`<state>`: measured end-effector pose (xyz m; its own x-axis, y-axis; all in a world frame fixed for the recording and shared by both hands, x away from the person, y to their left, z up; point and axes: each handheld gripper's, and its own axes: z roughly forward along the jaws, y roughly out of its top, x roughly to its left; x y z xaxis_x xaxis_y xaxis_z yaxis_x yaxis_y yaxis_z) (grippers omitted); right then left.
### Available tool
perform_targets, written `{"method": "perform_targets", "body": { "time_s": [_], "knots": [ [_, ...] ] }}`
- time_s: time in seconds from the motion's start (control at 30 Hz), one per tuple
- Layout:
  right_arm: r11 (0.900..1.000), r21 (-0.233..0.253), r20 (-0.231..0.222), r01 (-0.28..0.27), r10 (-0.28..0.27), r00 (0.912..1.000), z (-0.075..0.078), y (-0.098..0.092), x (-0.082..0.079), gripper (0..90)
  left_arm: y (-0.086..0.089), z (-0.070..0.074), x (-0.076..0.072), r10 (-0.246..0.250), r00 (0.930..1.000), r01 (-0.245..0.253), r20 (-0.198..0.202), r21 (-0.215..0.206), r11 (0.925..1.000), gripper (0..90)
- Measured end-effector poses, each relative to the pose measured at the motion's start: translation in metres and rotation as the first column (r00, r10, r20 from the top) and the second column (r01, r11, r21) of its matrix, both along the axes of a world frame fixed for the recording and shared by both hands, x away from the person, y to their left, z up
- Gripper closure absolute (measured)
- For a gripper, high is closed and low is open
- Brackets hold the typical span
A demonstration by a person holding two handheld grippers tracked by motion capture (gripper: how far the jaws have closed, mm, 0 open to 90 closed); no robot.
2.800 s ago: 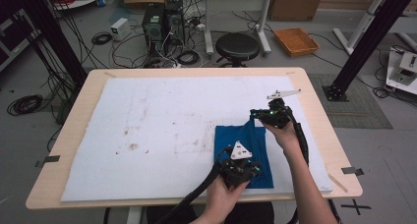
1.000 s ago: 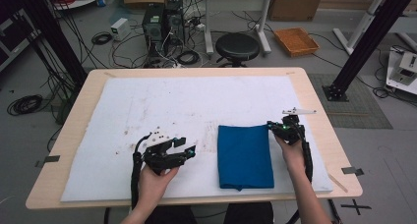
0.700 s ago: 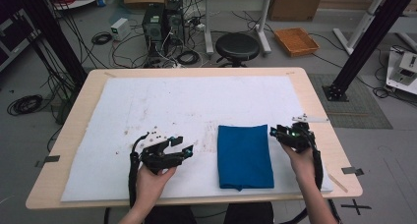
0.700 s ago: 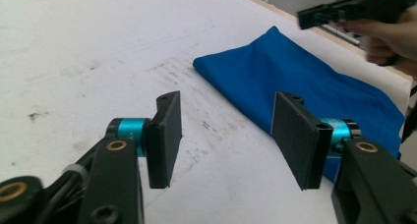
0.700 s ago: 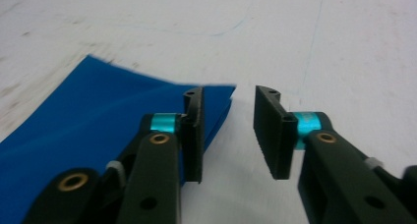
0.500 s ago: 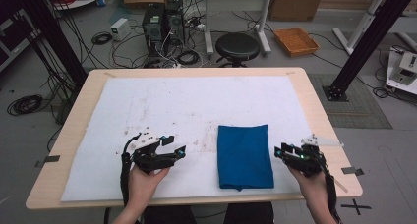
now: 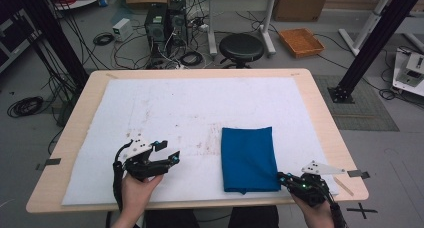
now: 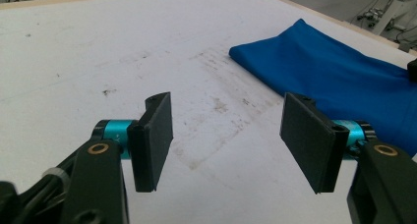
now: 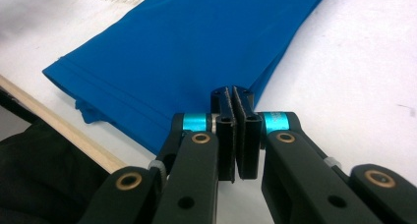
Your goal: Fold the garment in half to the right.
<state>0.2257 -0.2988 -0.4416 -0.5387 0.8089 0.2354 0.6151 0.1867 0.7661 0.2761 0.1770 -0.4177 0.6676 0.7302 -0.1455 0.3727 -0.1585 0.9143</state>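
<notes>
A: Where does the folded blue cloth rectangle (image 7: pixel 249 159) lie?

B: On the white felt mat (image 7: pixel 165 108) covering the light wooden table (image 7: pixel 325 123), right of centre and toward the person's edge. Its long axis runs away from the person, with the short near edge close to the mat's front border. A small corner pokes out under that near edge.

A: And the grippers?

B: The left gripper (image 7: pixel 165 155) hovers over bare mat, well apart from the cloth, with its jaws spread wide and nothing between them. From its own view the cloth (image 8: pixel 339 76) lies ahead and off to one side, beyond the far jaw. The right gripper (image 7: pixel 289 179) sits at the cloth's near right corner, just beside it. Its jaws are pressed together on nothing; in the right gripper view the closed tips (image 9: pixel 237 130) point straight at the cloth's folded edge (image 9: pixel 196 52), which lies directly in front of them.

A: So which hand is better placed for another fold or a pick-up?

B: I'd judge the right one. It is just beside the near corner, but it would have to open first. The left is ready to grip but must cross the bare mat to reach the cloth's left long edge.

A: Any risk?

B: The layers could slip apart if only the top one gets pinched.
</notes>
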Motion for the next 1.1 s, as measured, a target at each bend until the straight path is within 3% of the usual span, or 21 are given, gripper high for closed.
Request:
{"method": "perform_targets", "body": {
  "time_s": [0.07,0.13,0.27,0.4,0.5,0.6,0.73,0.83,0.9,0.93,1.0,1.1],
  "knots": [
    [1.000,0.004,0.004,0.001,-0.001,1.0000,0.000,-0.002,0.000,86.8,0.001,0.001,0.000,0.000,1.0000,0.000,0.000,-0.006,1.0000,37.1],
    [1.000,0.010,0.008,0.011,-0.011,0.9999,0.001,-0.003,0.000,76.5,0.002,0.002,-0.001,0.003,1.0000,-0.003,0.004,-0.010,0.9999,37.0],
    [0.999,0.036,0.057,0.037,-0.039,0.9976,0.012,-0.009,0.003,58.5,0.005,0.008,0.000,-0.006,0.9999,0.007,0.015,-0.019,0.9998,33.7],
    [0.997,0.066,0.131,0.046,-0.054,0.9899,0.033,-0.015,0.018,43.5,0.009,0.016,0.001,0.012,0.9991,-0.011,0.041,-0.024,0.9997,33.5],
    [0.995,0.083,0.158,0.055,-0.068,0.9851,0.050,-0.019,0.036,33.8,0.013,0.021,0.002,0.023,0.9974,-0.022,0.069,-0.010,0.9997,33.5],
    [0.996,0.053,0.214,0.069,-0.078,0.9737,0.065,-0.022,0.054,29.1,0.017,0.026,0.007,0.023,0.9962,-0.023,0.083,-0.009,0.9997,33.5],
    [0.994,0.057,0.249,0.091,-0.102,0.9630,0.083,-0.026,0.073,22.1,0.015,0.036,0.017,0.058,0.9924,-0.059,0.109,0.010,0.9982,33.3],
    [0.991,0.078,0.277,0.110,-0.127,0.9524,0.090,-0.029,0.078,21.7,0.010,0.043,0.022,0.058,0.9891,-0.063,0.135,0.029,0.9976,33.2],
    [0.990,0.090,0.294,0.111,-0.133,0.9466,0.088,-0.031,0.078,21.5,0.007,0.046,0.026,0.074,0.9893,-0.077,0.126,0.022,0.9968,30.1],
    [0.990,0.088,0.300,0.106,-0.128,0.9452,0.086,-0.032,0.078,21.5,0.006,0.047,0.028,0.073,0.9901,-0.076,0.120,0.016,0.9970,27.9],
    [0.991,0.080,0.280,0.103,-0.121,0.9524,0.080,-0.035,0.080,21.5,0.003,0.048,0.029,0.075,0.9899,-0.077,0.121,0.018,0.9969,27.9],
    [0.991,0.072,0.269,0.110,-0.125,0.9550,0.072,-0.040,0.080,21.6,0.002,0.045,0.029,0.069,0.9903,-0.073,0.120,0.031,0.9968,27.9]
  ]
}}
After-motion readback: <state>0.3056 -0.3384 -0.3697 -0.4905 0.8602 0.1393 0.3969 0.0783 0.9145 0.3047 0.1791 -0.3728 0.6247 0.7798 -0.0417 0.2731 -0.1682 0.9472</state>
